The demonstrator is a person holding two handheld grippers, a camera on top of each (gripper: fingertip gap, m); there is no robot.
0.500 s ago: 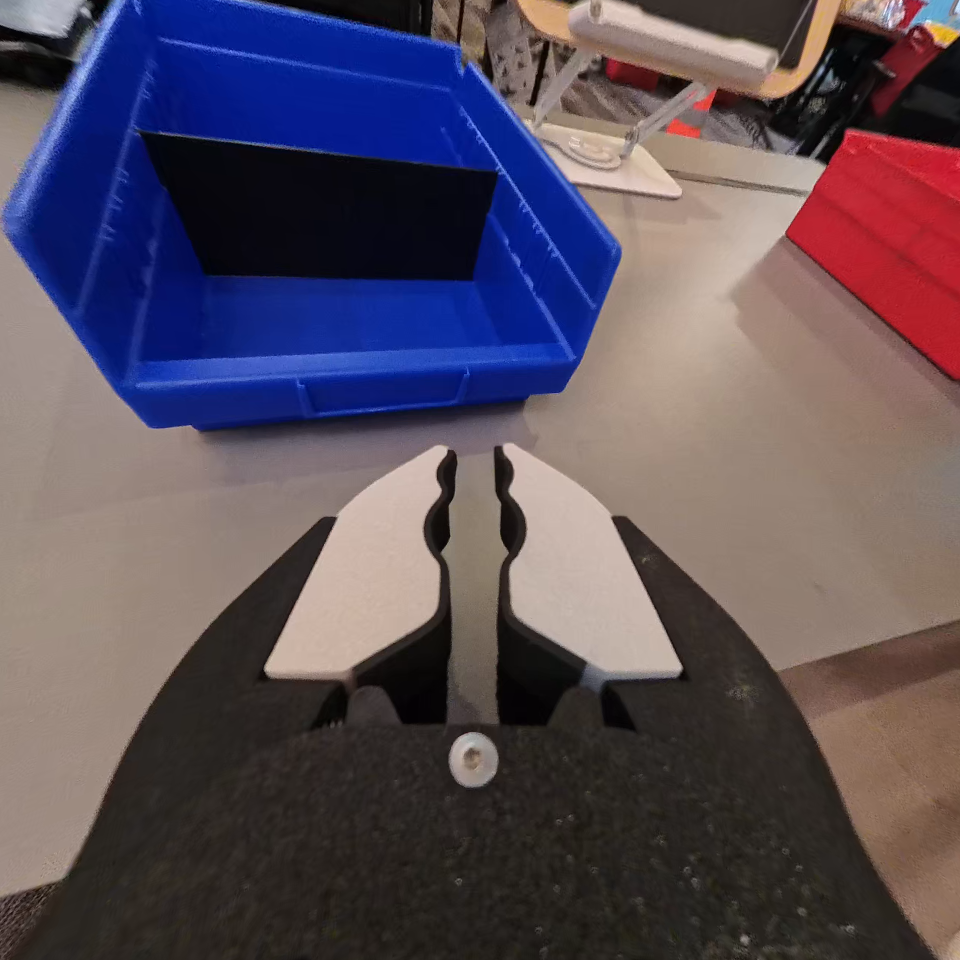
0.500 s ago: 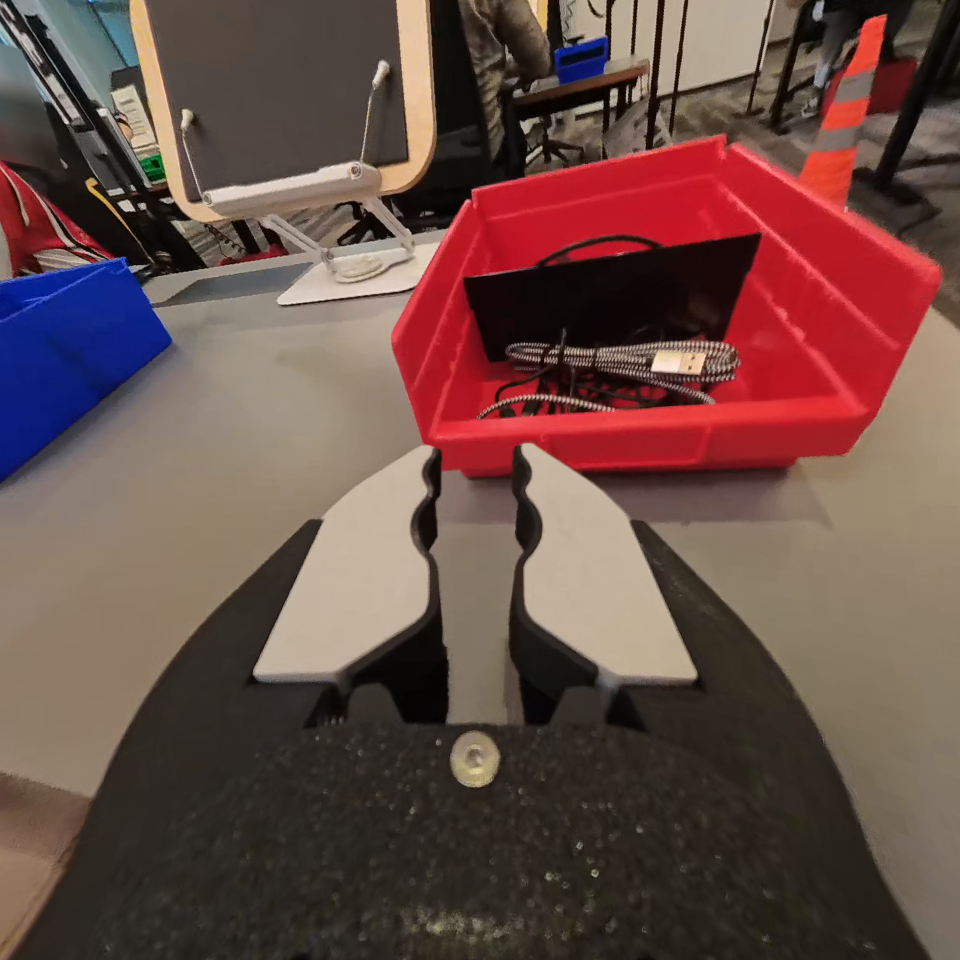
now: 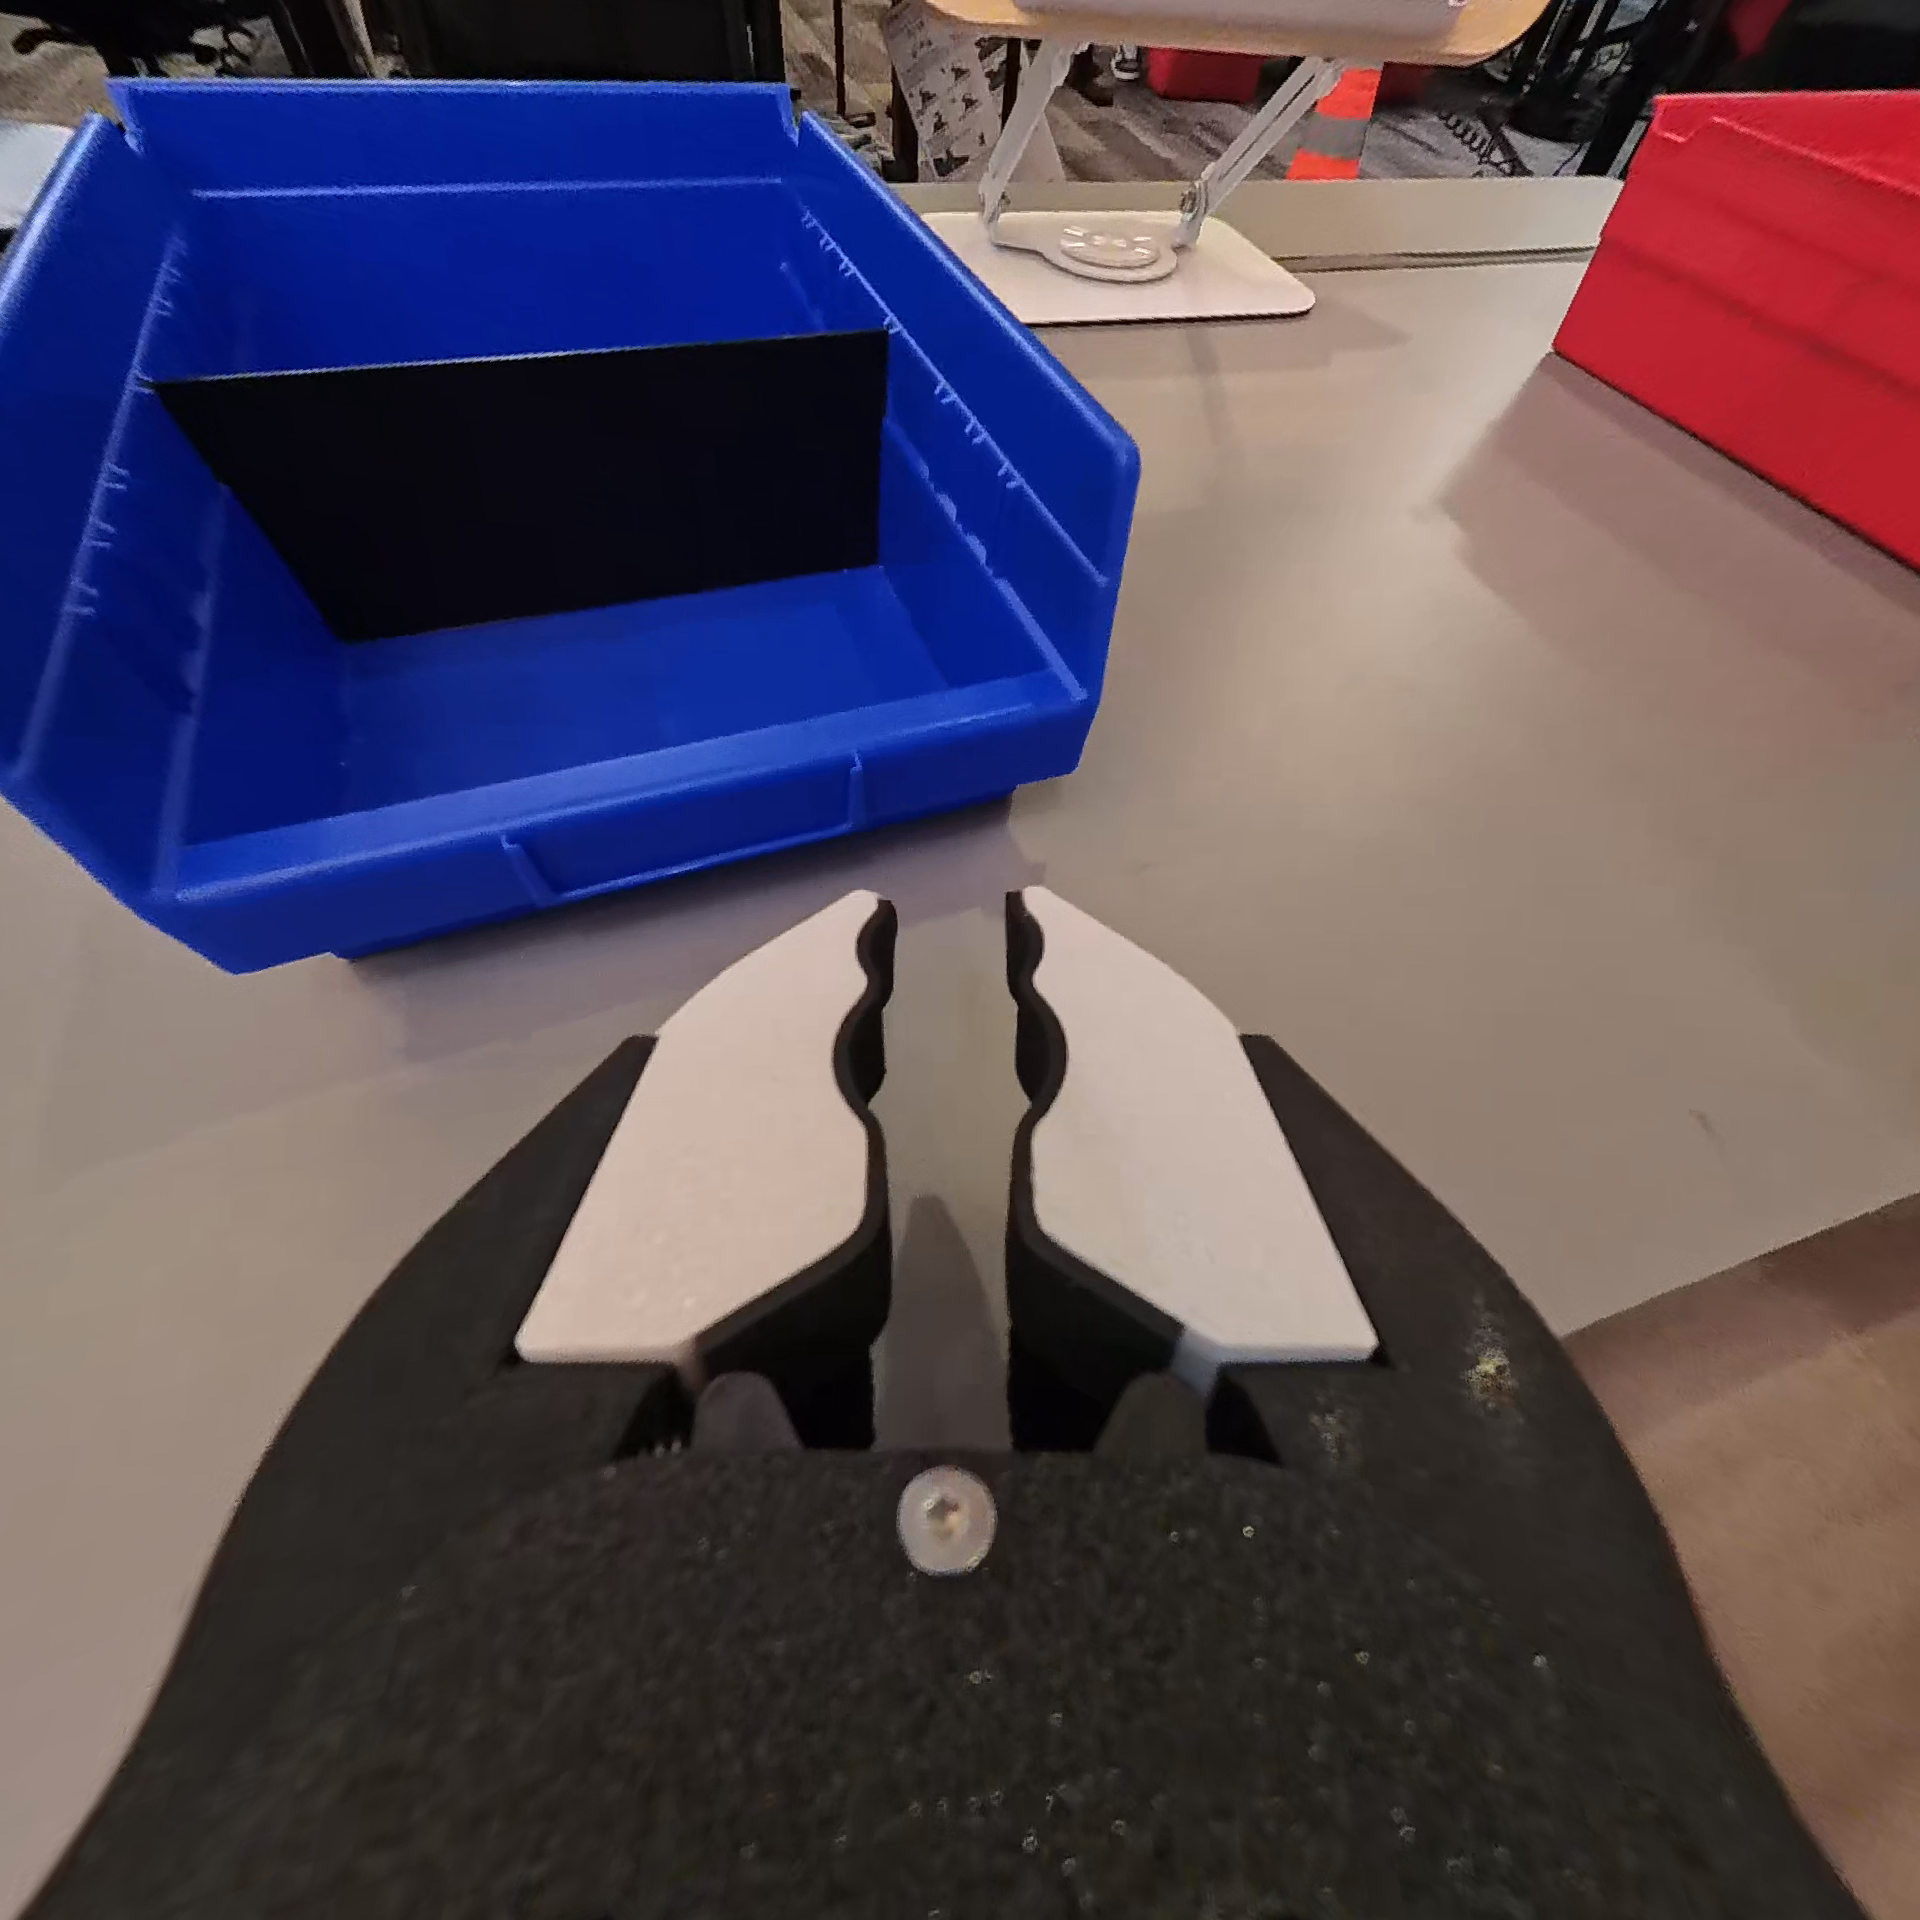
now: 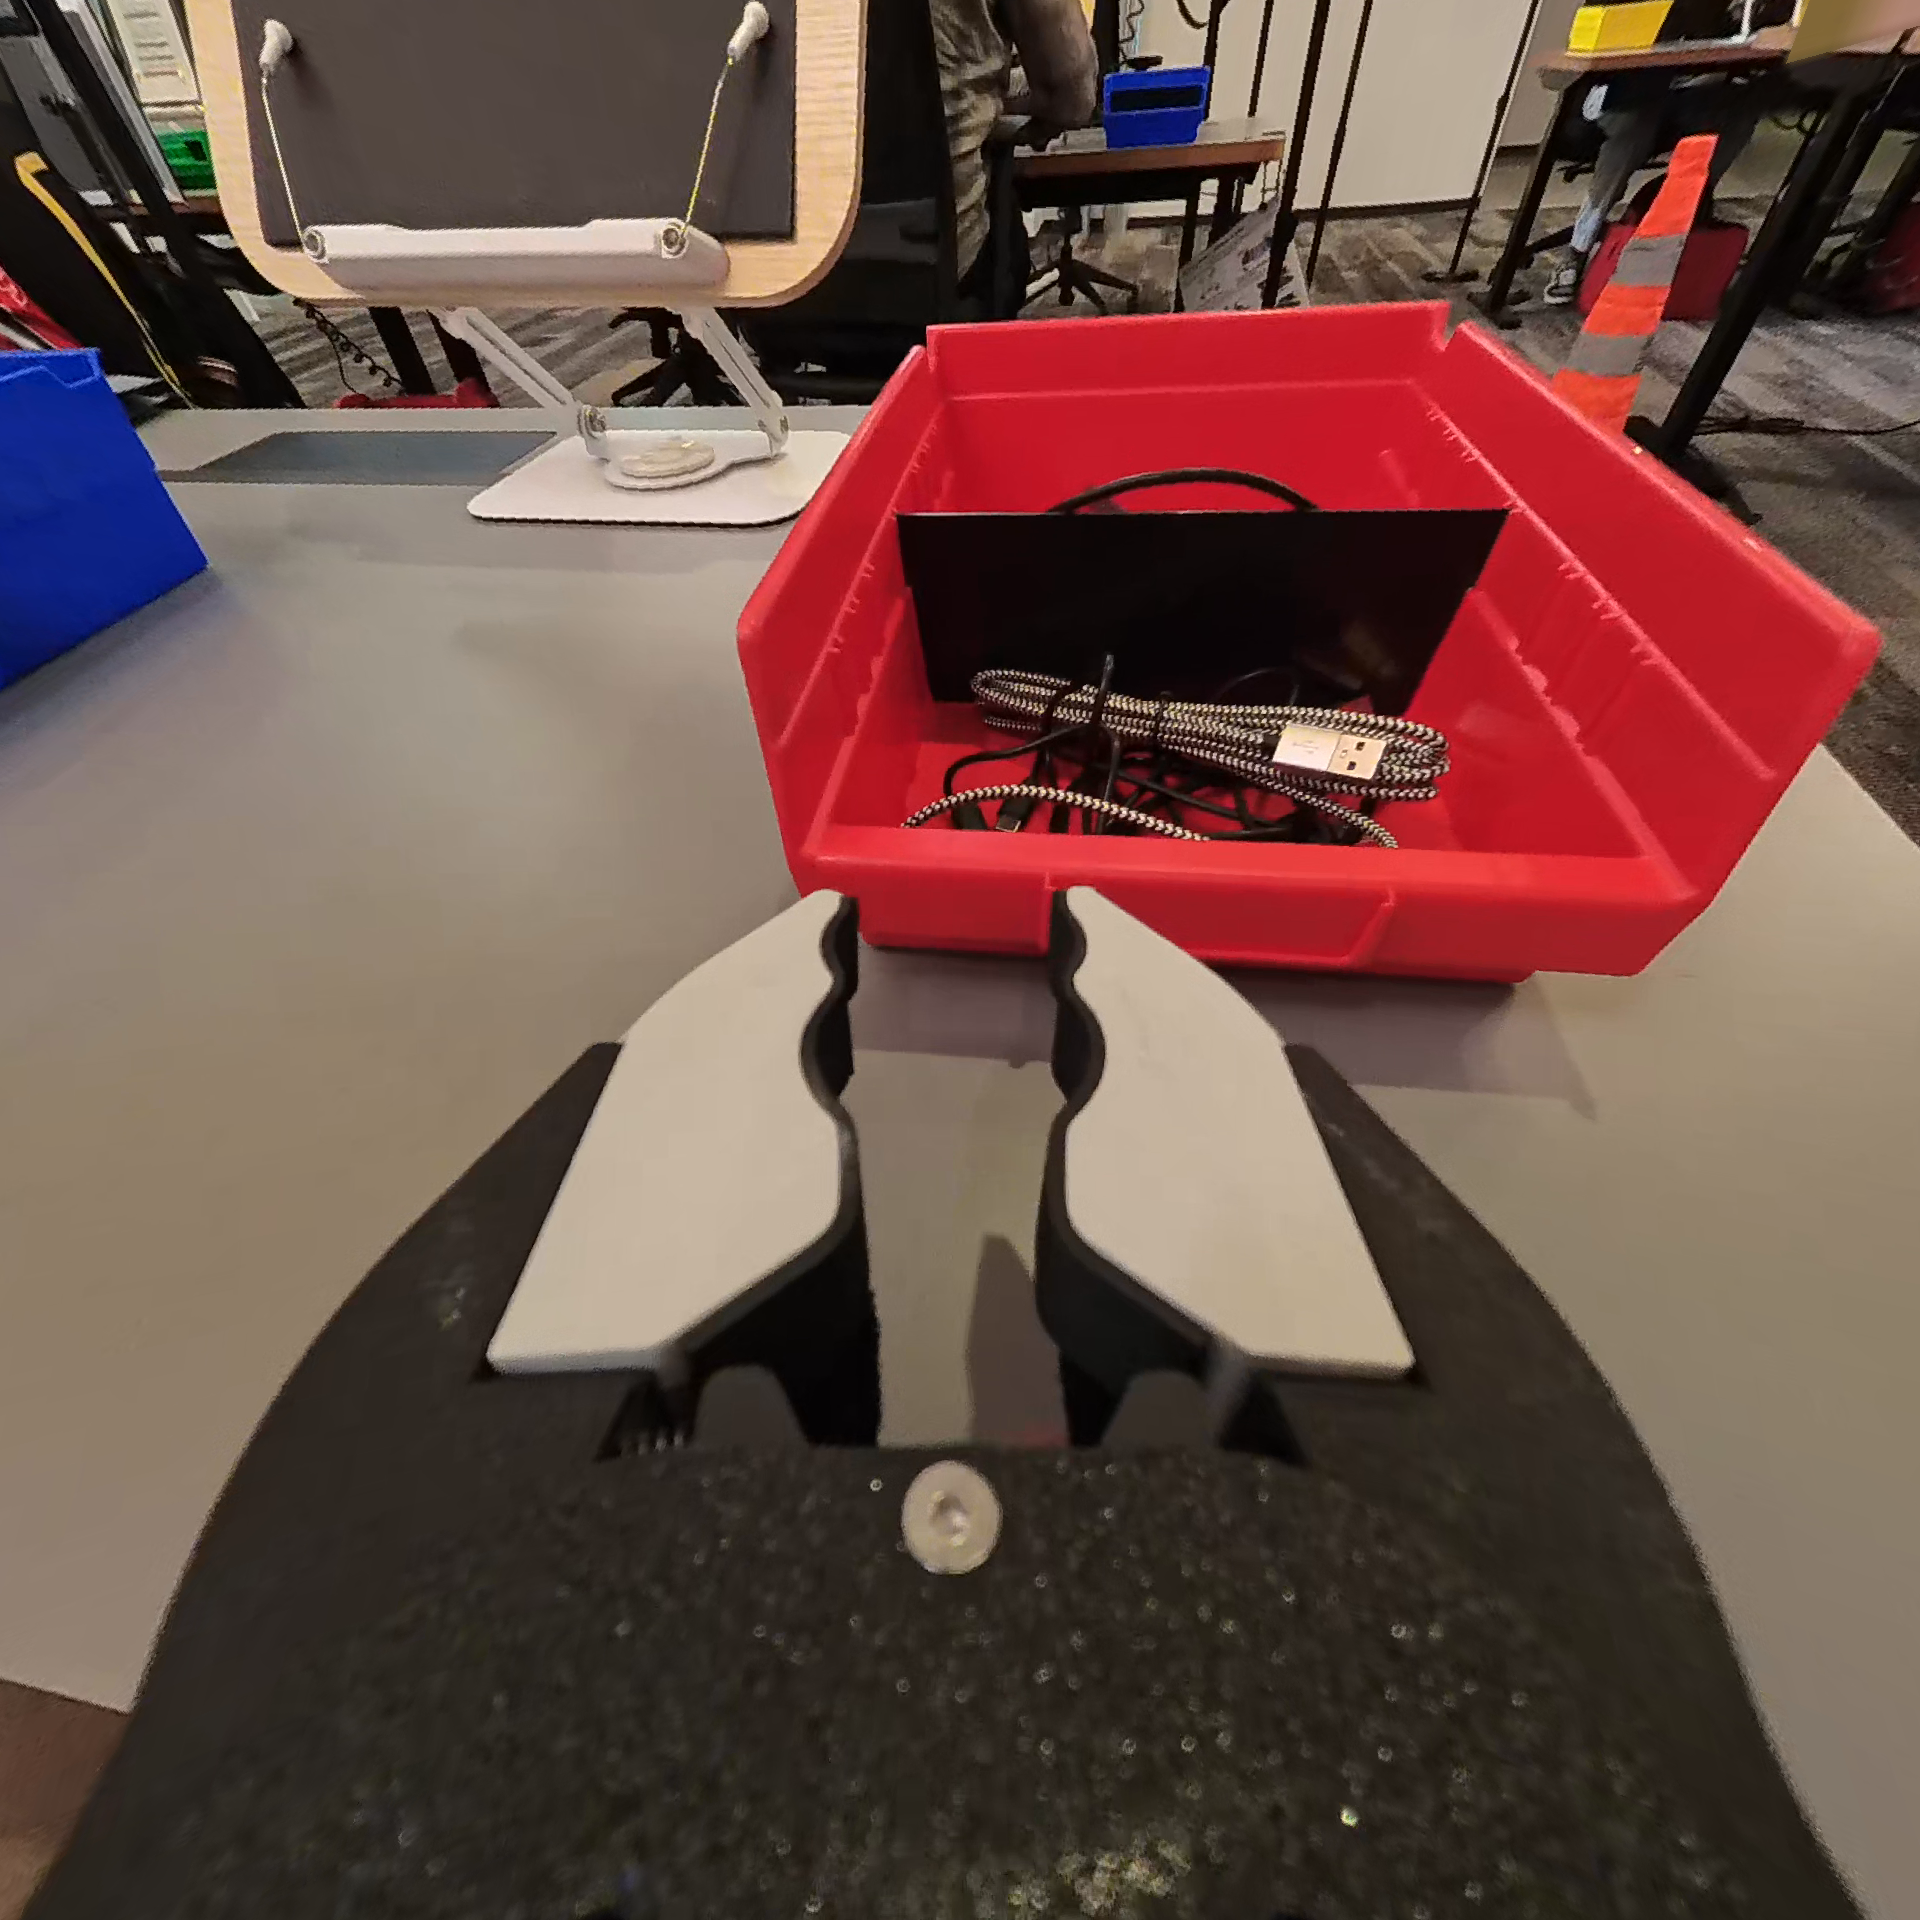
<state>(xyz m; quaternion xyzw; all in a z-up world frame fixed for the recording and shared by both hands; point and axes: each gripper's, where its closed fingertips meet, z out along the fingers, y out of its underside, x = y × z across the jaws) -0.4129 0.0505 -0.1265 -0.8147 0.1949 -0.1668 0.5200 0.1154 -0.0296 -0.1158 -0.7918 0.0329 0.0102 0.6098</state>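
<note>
My left gripper (image 3: 943,914) hangs just above the grey table (image 3: 1455,883), its jaws parted by a narrow gap with nothing between them. The blue bin (image 3: 582,831) sits near, at about eleven o'clock from my fingertips, not touching them. A black divider (image 3: 540,478) stands upright across it, and the front compartment shows only bare blue floor. At one o'clock, further back, a white stand (image 3: 1132,275) rests on the table, and at two o'clock I see the corner of the red bin (image 3: 1766,312).

My right gripper (image 4: 951,909) is likewise a little way open and holds nothing. Its tips lie just short of the red bin's (image 4: 1195,914) front lip; whether they touch it I cannot tell from this angle. In the front compartment, at one o'clock, lies a tangle of cables: a black-and-white braided cable (image 4: 1174,717) with a silver plug, over thin black cables (image 4: 1132,795). A black divider (image 4: 1195,597) stands behind them, and a dark loop shows beyond it. The blue bin's edge (image 4: 73,499) is at ten o'clock.
</note>
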